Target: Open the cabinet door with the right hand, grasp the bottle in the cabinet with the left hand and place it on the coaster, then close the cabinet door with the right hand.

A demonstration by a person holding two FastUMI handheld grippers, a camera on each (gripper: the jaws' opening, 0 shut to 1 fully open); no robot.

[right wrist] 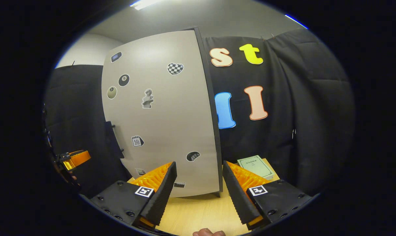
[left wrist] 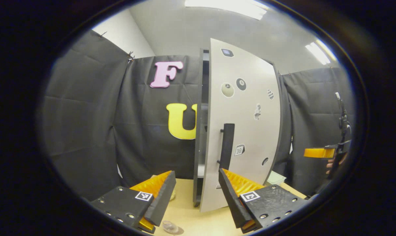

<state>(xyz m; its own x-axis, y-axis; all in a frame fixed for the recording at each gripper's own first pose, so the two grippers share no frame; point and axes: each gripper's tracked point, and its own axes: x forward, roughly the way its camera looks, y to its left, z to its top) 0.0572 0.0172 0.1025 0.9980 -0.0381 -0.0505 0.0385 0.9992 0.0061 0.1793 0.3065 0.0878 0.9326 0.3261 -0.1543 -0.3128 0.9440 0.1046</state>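
The right gripper hangs spread and empty before the cabinet door, which stands ajar. The left gripper, equally agape, faces the door's handle above the table.

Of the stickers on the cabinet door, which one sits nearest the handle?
The little calendar sticker, on the cabinet door just beside the lower part of the dark vertical handle. The two ball stickers sit well above the handle.
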